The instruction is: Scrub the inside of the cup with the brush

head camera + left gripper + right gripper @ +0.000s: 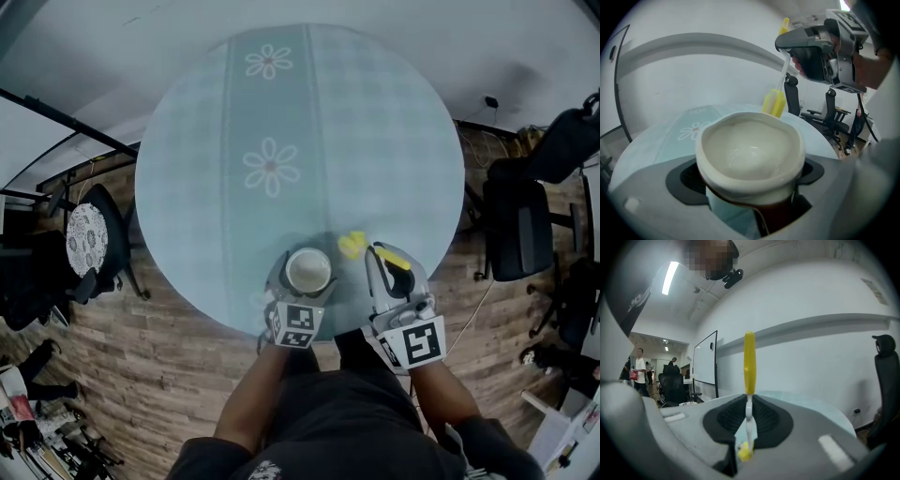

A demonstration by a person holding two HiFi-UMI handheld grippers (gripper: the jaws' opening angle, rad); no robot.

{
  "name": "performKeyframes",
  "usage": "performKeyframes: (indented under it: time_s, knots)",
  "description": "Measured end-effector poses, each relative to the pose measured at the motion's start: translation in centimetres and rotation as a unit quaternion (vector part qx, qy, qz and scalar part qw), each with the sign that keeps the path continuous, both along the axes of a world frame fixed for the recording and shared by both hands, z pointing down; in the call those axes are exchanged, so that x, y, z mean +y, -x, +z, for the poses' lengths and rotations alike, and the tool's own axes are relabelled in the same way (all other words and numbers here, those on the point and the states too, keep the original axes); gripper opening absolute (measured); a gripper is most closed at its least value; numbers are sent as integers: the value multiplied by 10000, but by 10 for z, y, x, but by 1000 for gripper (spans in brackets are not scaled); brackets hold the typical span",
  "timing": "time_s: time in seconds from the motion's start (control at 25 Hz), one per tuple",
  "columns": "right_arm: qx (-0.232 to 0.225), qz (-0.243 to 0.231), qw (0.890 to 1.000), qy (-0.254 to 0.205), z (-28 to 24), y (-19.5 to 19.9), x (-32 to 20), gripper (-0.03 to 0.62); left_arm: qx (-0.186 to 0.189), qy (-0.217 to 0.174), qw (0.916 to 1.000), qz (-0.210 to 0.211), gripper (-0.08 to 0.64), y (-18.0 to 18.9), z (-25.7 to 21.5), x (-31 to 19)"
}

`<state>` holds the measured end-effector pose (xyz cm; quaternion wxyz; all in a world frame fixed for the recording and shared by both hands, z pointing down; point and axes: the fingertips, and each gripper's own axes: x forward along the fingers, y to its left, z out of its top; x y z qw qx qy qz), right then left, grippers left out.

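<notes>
A white cup [307, 270] with an empty, pale inside [750, 150] sits between the black pads of my left gripper [307, 275], which is shut on its wall near the table's front edge. My right gripper [377, 255] is shut on the thin white handle of a brush [749, 362]. The brush's yellow head [352, 244] points away from me. It hangs just outside the cup's rim, to the right of the cup. In the left gripper view the yellow head [773, 103] shows behind the far rim, below the right gripper [820, 47].
The round table [375, 141] carries a teal cloth with flower prints. Black office chairs [516, 225] stand to the right, and a chair with a patterned seat [89, 239] to the left, on a wood floor. A whiteboard [705, 362] and distant people [640, 369] are off to the side.
</notes>
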<state>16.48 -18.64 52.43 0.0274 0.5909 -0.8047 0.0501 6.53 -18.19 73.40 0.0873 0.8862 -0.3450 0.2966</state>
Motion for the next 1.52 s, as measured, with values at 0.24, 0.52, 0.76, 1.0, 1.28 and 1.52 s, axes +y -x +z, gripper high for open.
performKeyframes:
  time_s: [0.24,0.52,0.76,1.0,1.28,1.52]
  knots:
    - [46,-8,9997,-255,-23,6,-2,35,224,-371,9990,-137,543,7,-42,-15]
    - [84,9,9958,-907,-95,10,5,35,356,-819,9956,-272,543,17,-109,-23]
    - [-97,-131,9853,-1701,-179,22,24,35,440,-1406,9885,-348,543,26,-179,-34]
    - [-245,-493,9658,-2535,-262,56,61,35,501,-1744,9820,-518,543,43,-231,-38]
    - [-312,-1087,9520,-2845,-295,100,100,35,475,-2003,9770,-565,543,55,-259,-38]
    - [-446,-1486,9487,-2754,-296,129,114,35,398,-2062,9753,-680,543,69,-267,-39]
